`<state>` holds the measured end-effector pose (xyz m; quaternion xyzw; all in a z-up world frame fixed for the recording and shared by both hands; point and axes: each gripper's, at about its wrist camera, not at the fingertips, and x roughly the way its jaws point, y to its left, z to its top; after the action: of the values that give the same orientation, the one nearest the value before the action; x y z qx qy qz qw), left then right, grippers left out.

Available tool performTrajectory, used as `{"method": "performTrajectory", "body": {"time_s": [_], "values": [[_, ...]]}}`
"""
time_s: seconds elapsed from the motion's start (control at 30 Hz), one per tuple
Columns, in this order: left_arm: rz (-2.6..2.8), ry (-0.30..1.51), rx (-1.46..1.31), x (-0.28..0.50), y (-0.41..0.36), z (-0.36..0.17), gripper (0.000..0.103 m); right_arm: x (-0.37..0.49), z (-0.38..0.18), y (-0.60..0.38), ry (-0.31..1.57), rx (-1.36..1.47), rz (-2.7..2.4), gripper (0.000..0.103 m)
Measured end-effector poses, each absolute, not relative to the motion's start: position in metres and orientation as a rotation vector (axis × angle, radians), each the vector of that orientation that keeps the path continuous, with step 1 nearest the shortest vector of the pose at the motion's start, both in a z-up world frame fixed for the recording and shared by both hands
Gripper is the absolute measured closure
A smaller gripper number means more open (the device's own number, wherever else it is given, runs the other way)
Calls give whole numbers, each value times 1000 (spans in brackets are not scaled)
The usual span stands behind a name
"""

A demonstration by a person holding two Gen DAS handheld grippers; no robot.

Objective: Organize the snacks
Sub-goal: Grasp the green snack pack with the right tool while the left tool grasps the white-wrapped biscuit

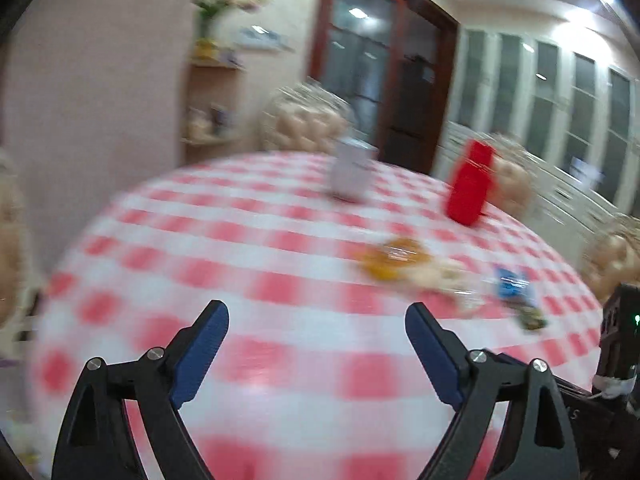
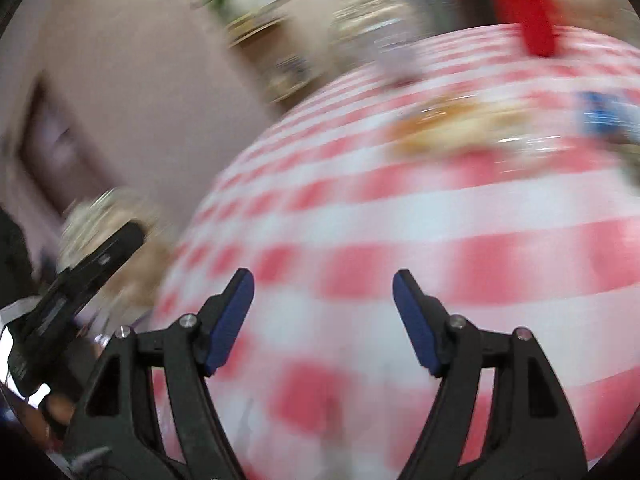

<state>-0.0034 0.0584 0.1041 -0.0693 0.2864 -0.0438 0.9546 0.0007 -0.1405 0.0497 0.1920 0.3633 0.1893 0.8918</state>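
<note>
Both views are blurred by motion. A red-and-white checked tablecloth [image 1: 280,240] covers the table. On it lie an orange snack packet [image 1: 394,259], a pale clear-wrapped snack [image 1: 444,276] and a blue packet [image 1: 512,286]. A red box [image 1: 470,182] and a white carton [image 1: 352,172] stand farther back. My left gripper [image 1: 317,320] is open over bare cloth, with nothing between its blue pads. My right gripper [image 2: 323,284] is open too, empty, above the cloth; the orange packet [image 2: 432,124] and the blue packet [image 2: 608,114] lie ahead to its right, the red box [image 2: 528,16] beyond.
Clear bags of pale round snacks sit at the table's far edge [image 1: 304,120] and right edge [image 1: 612,256]. A wooden shelf [image 1: 212,100] with flowers stands against the pink wall, beside a dark door [image 1: 384,72]. The other gripper's body shows at the right edge [image 1: 620,332].
</note>
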Motion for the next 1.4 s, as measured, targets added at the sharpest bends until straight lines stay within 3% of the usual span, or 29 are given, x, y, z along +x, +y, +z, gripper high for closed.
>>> {"method": "performTrajectory", "body": {"time_s": [0.3,0.7,0.9,0.93,1.0,1.07,1.4], "values": [[-279,716,-222,102,-90,51,12,19,50,-317,697,368,-217,28],[-263,770,-478,118,-39,26,12,75,27,-331,864,261,-103,26],[-284,780,-401,115,-52,26,12,88,21,-318,903,169,-136,24],[-291,778,-373,114,-57,27,12,87,21,-318,903,167,-141,26],[-309,781,-325,113,-67,28,12,85,23,-323,896,178,-175,44],[-318,786,-294,113,-71,28,12,82,24,-331,883,209,-182,52],[-289,891,-262,132,-94,17,12,71,34,-342,837,246,-173,56]]}}
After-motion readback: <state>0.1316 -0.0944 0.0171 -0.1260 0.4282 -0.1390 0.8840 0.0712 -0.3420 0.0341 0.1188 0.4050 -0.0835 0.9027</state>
